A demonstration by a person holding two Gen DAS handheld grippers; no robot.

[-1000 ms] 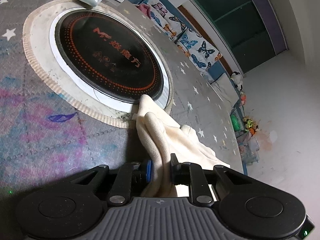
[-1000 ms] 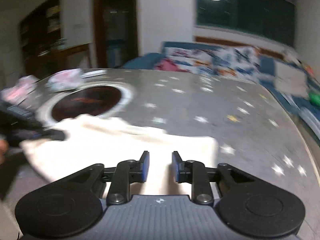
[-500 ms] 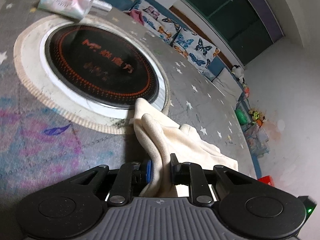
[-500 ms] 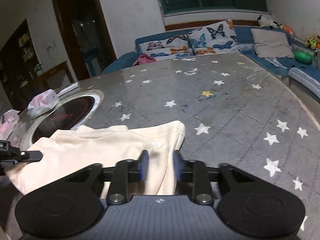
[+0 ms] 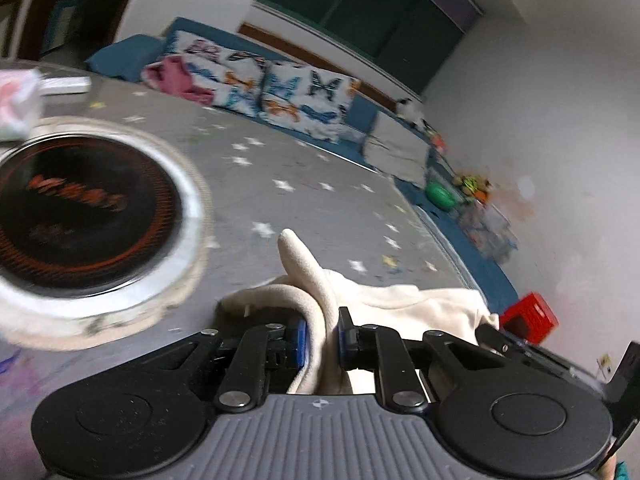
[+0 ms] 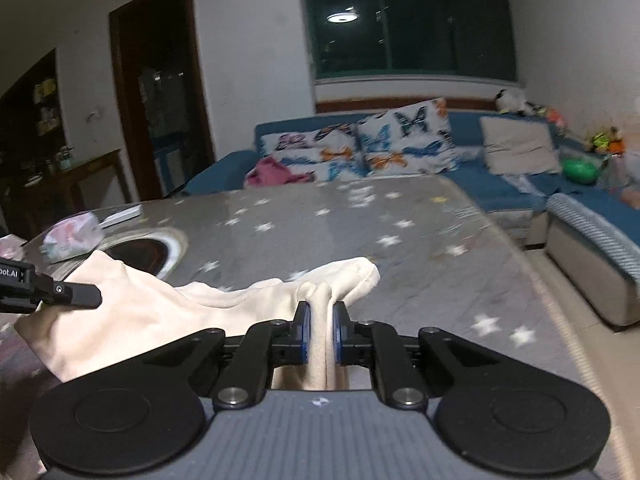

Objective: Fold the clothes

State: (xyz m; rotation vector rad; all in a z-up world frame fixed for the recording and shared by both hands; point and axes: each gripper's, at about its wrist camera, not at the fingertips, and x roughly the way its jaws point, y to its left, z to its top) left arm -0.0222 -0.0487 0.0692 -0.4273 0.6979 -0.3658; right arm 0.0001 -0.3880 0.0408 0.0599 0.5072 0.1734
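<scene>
Grey star-printed table [image 5: 320, 184] fills the left wrist view, a round cooktop [image 5: 84, 216] set into it. Here the left gripper [image 5: 322, 338] is clamped on a bunched fold of the cream garment [image 5: 384, 300]. From the right wrist view, the right gripper [image 6: 319, 330], its jaws just closed, pinches the garment's other end [image 6: 168, 312], which sags between the 2 grips. Judged step: lifting both ends; next, carry 1 edge over evenly.
</scene>
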